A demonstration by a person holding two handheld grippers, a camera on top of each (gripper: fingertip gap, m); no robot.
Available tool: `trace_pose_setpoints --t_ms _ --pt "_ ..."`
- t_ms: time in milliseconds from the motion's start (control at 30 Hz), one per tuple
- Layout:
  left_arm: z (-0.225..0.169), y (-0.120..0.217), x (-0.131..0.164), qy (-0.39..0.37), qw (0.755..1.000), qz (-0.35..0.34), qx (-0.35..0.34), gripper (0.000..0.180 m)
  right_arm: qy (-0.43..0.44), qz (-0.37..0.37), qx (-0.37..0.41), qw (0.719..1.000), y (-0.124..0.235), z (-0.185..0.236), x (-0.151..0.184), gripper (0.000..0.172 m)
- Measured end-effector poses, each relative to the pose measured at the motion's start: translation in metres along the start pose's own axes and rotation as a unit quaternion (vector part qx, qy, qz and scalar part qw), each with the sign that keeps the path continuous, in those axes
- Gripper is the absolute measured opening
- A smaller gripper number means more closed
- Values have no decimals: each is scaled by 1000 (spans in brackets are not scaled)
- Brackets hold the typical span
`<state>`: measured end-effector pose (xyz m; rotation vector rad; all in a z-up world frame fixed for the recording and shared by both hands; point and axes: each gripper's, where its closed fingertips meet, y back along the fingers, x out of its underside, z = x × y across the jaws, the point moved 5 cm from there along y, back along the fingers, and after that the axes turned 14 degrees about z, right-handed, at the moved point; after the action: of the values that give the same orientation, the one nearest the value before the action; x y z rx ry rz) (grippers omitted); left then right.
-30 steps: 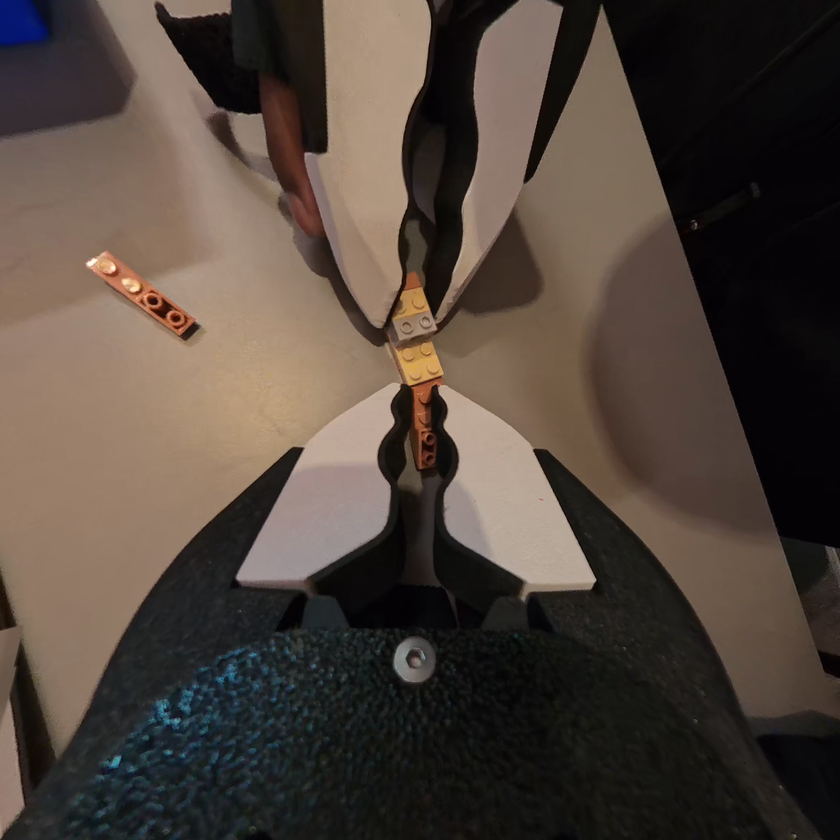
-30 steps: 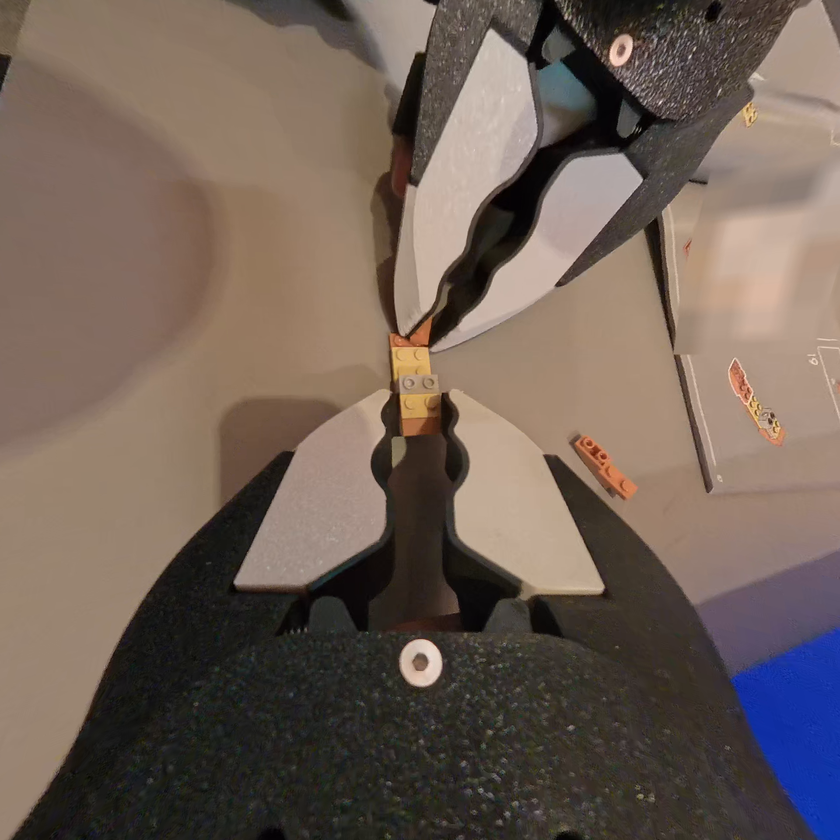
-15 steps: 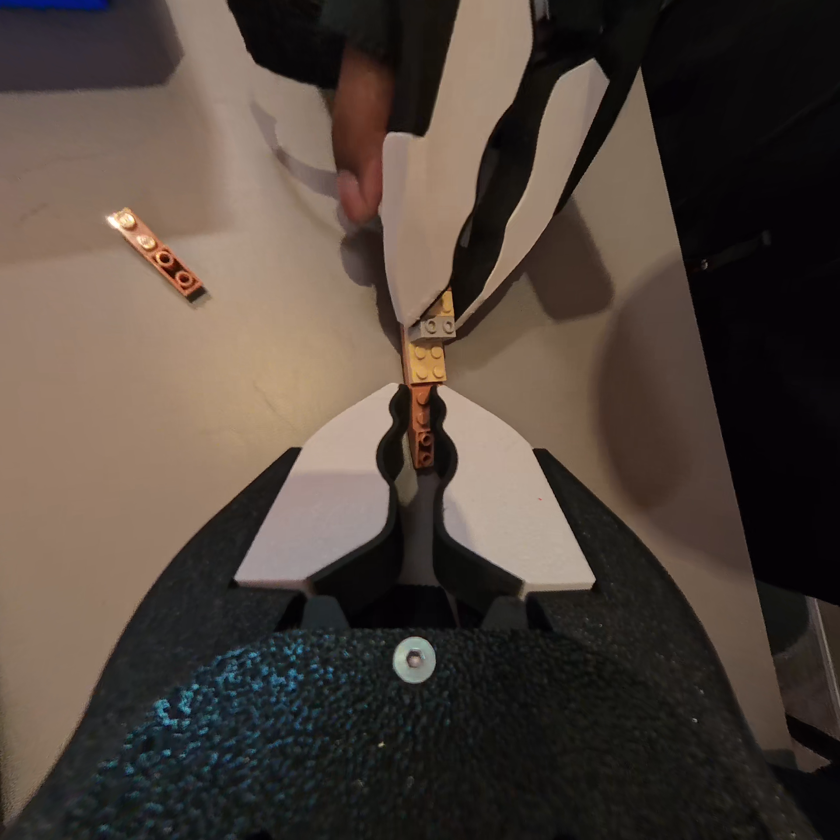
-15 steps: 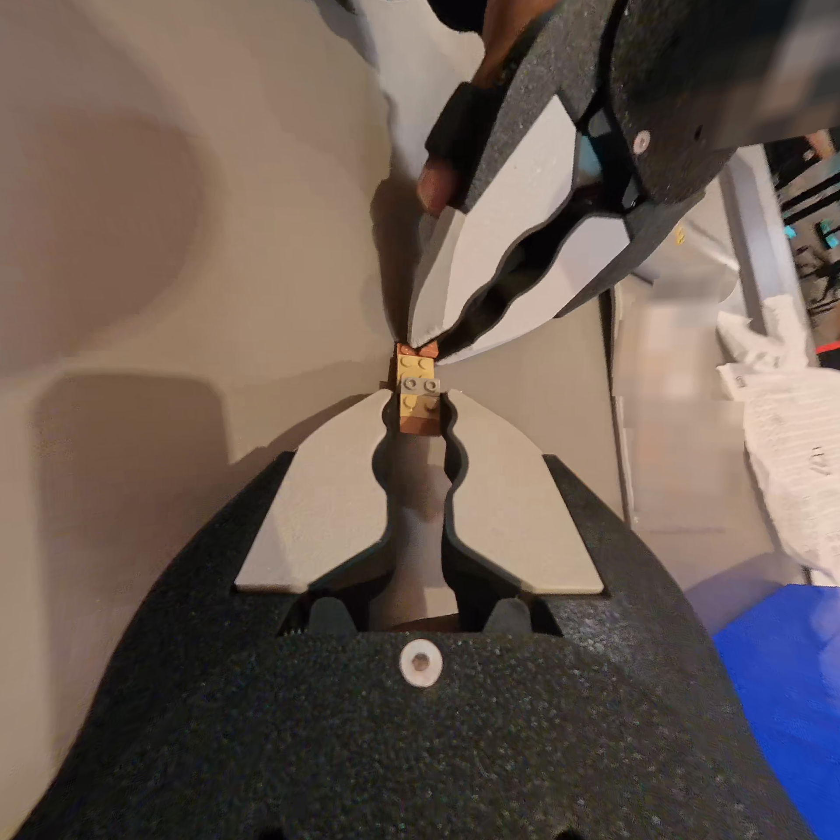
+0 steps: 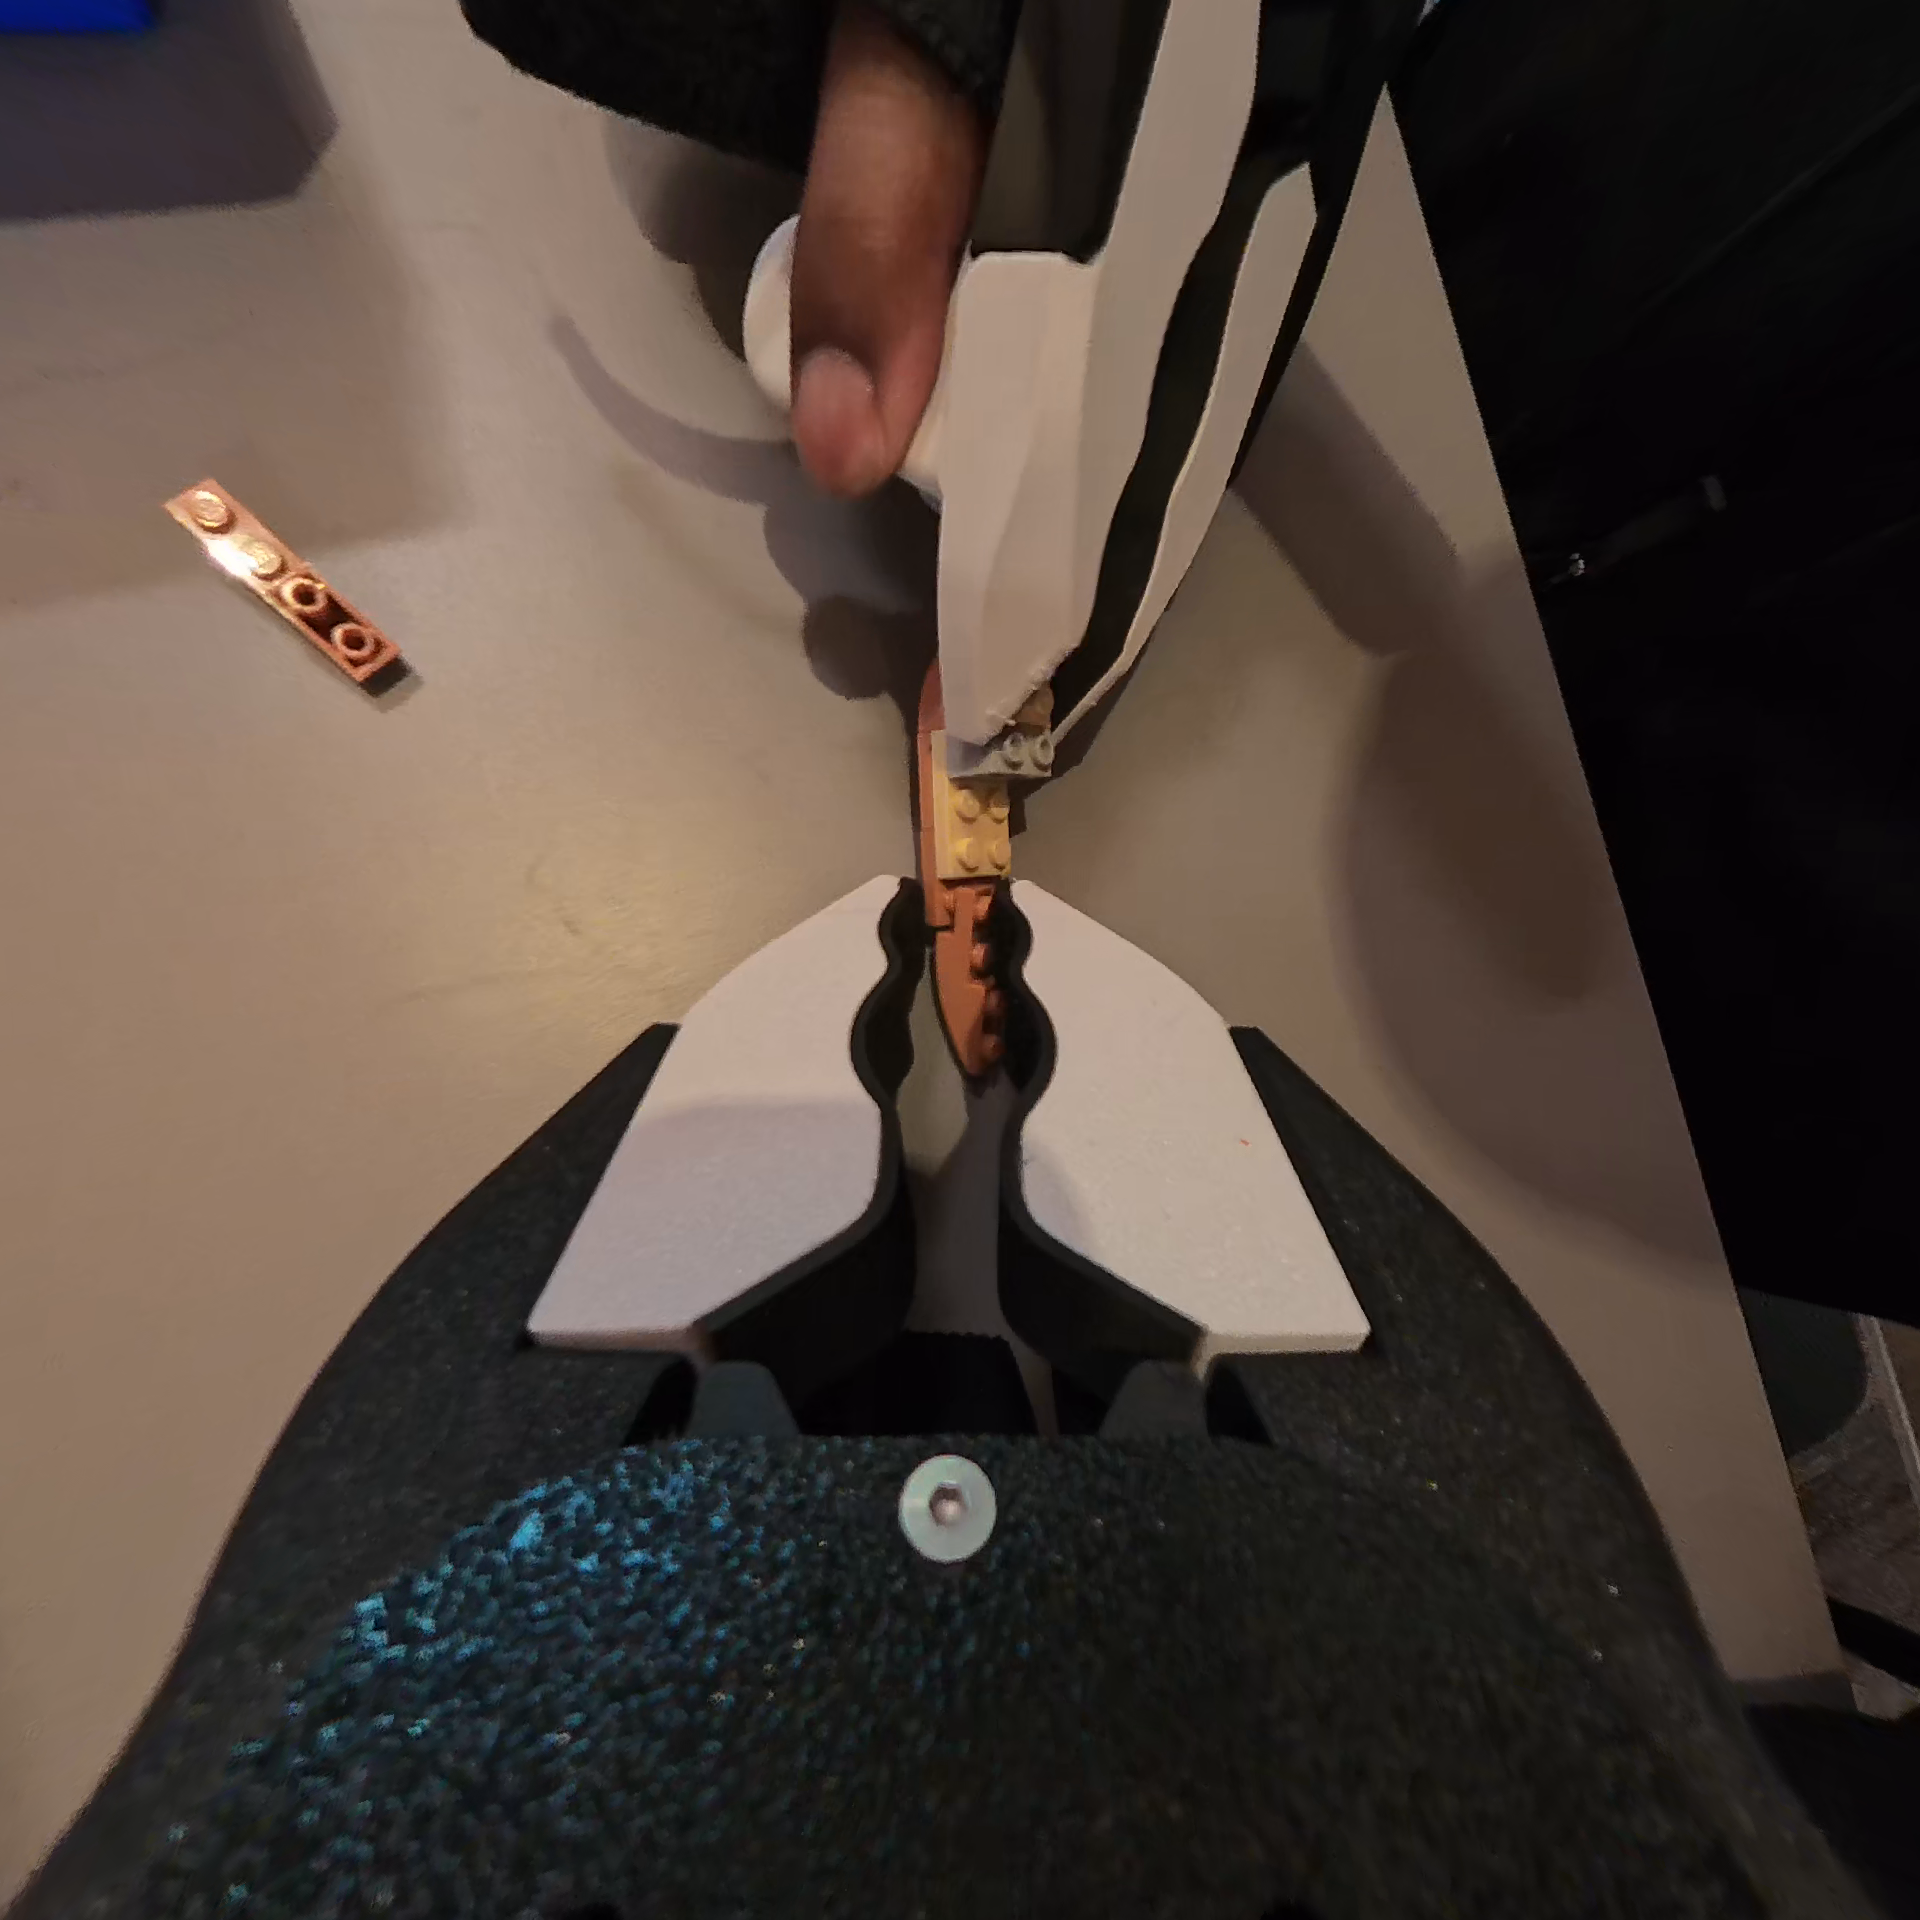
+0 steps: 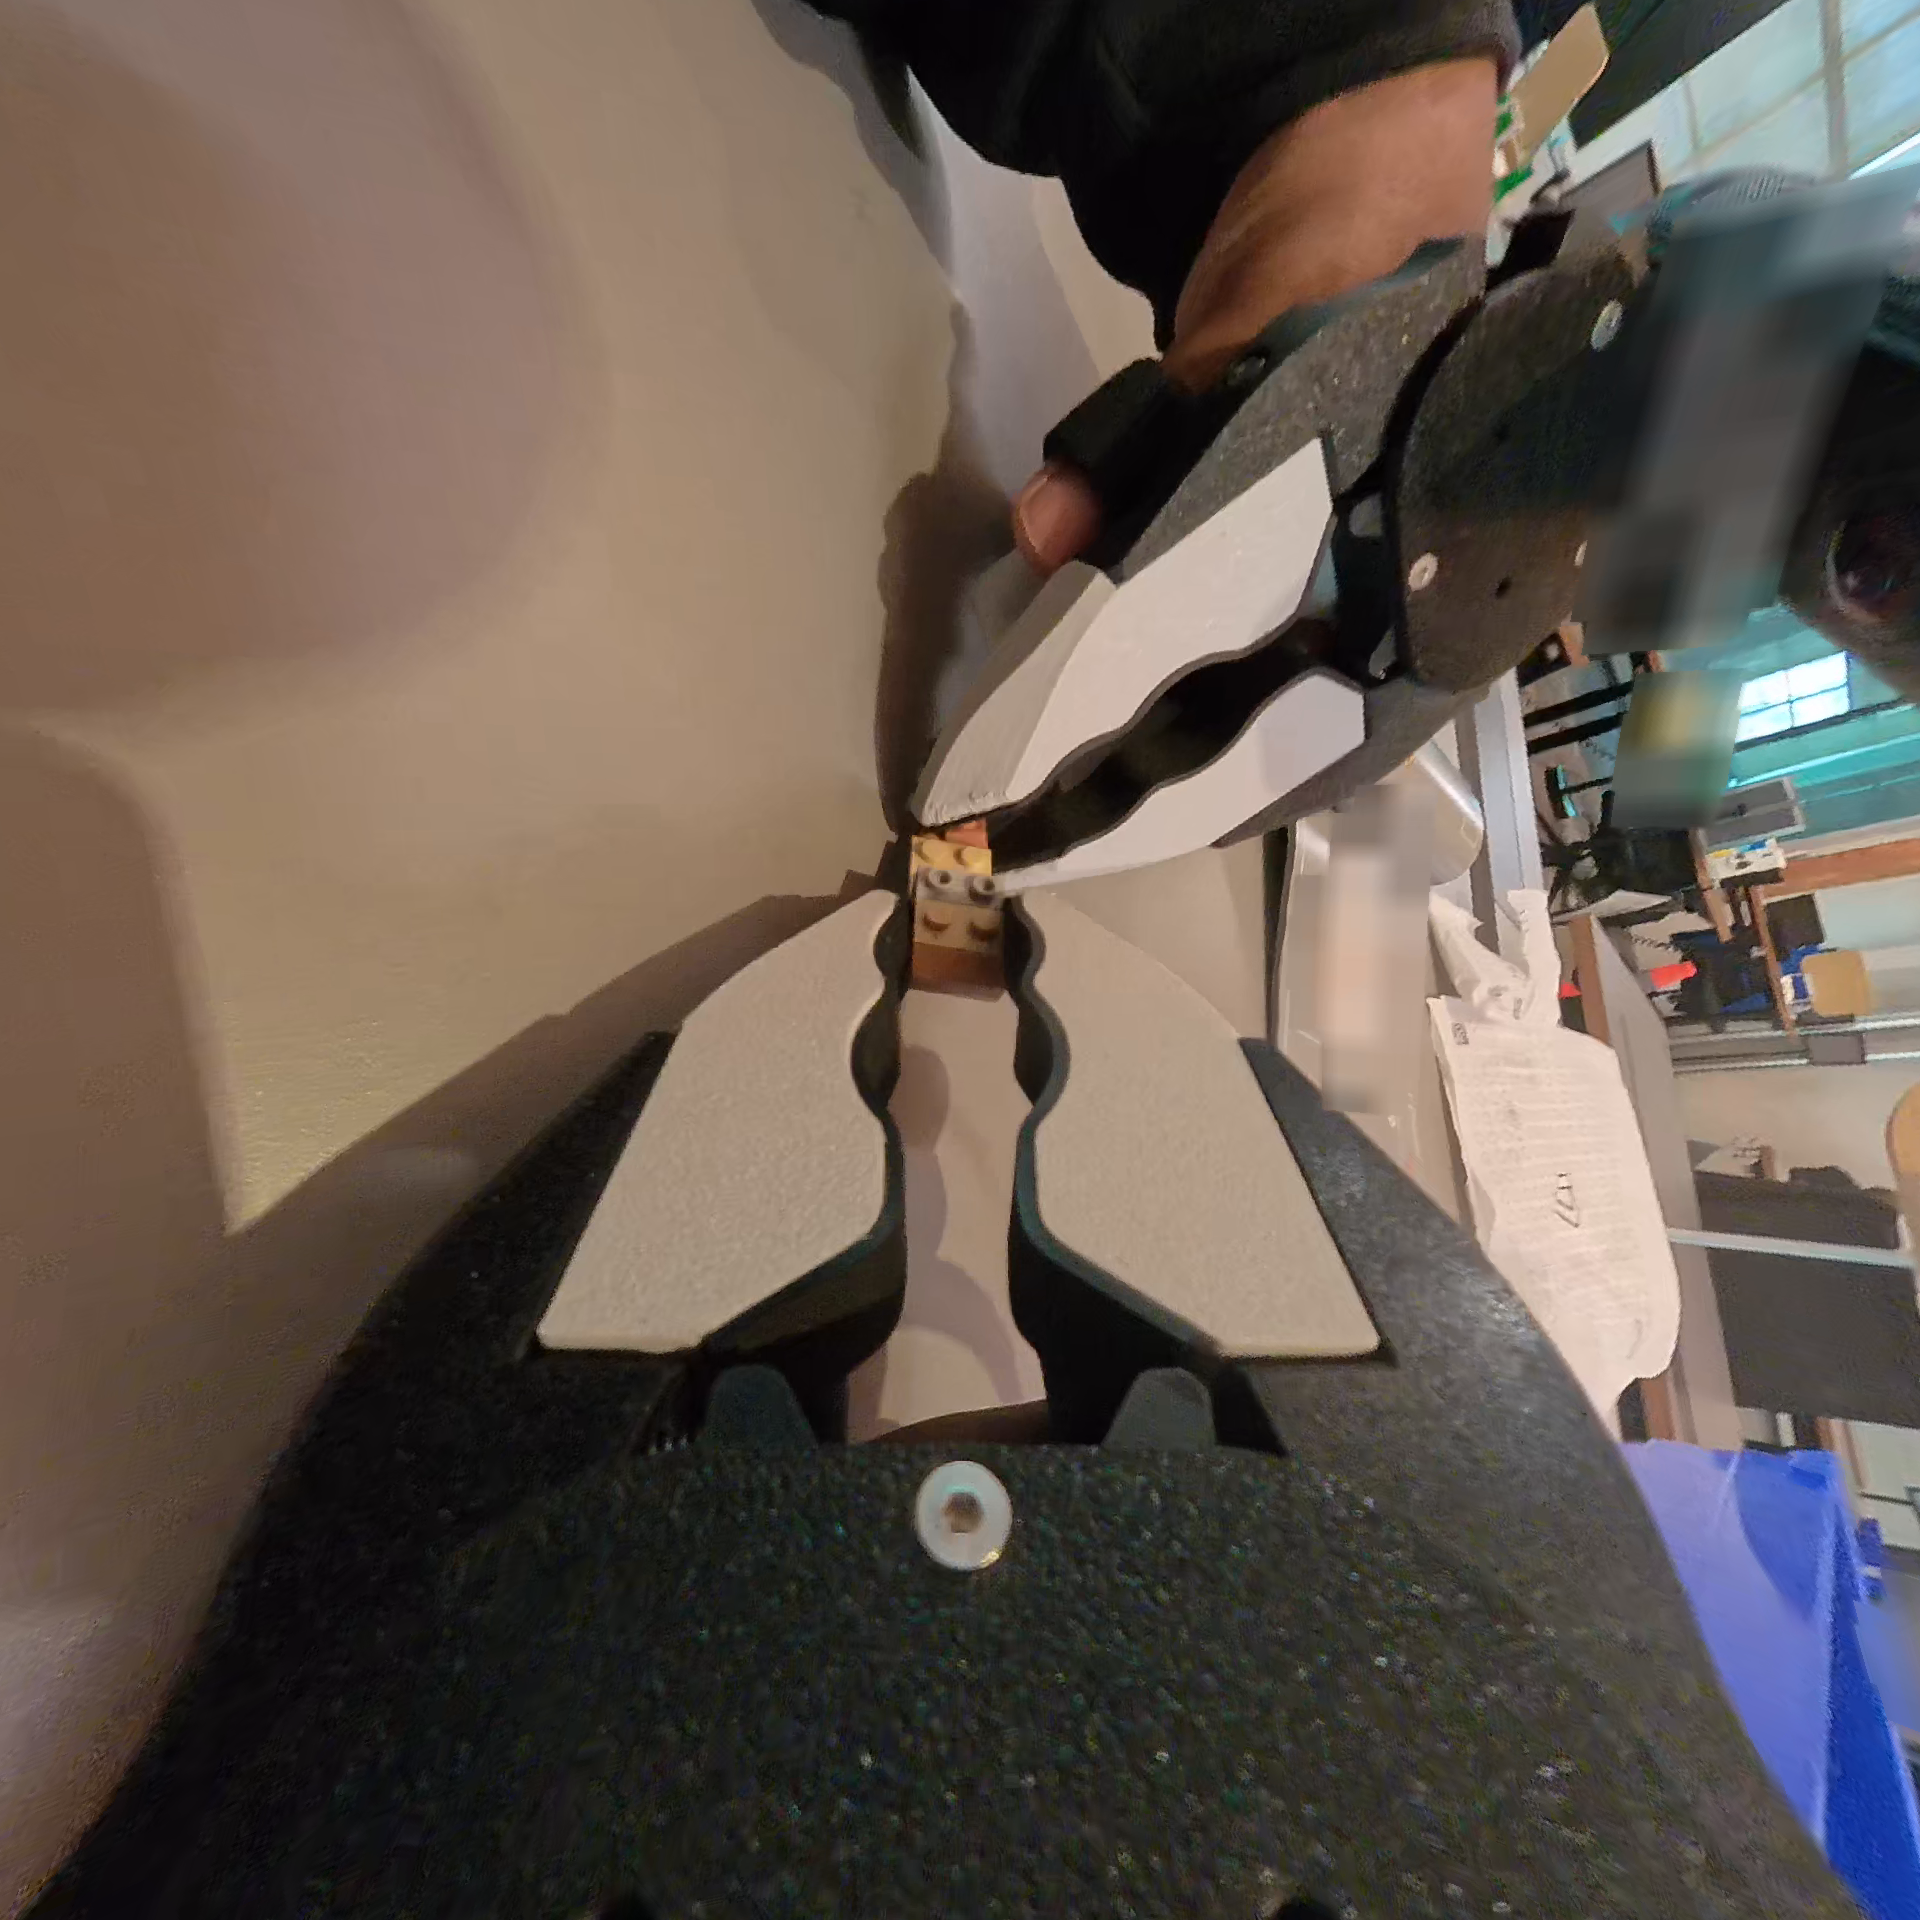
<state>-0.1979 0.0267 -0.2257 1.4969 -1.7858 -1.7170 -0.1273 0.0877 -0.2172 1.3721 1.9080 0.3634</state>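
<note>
- brick assembly of brown, tan and grey studded pieces spans the gap between your two grippers, lifted clear of the beige table.
- your left gripper has its fingers drawn close around the brown pointed end; the right pad touches the studs, but on the left side you can see a thin gap, so whether it truly grips cannot be told.
- your right gripper is clamped on the other end, both pads pressed against the tan and brown block, with the grey two-stud plate just past its fingertips.
- a loose brown plate with four studs lies flat on the table, well apart to the left.
- white crumpled paper lies off at the table's far side.
</note>
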Motion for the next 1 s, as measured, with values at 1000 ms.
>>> trace_pose_setpoints --t_ms 1000 --pt "9 8 -14 -14 994 -28 -104 9 -63 16 21 998 7 -17 17 39"
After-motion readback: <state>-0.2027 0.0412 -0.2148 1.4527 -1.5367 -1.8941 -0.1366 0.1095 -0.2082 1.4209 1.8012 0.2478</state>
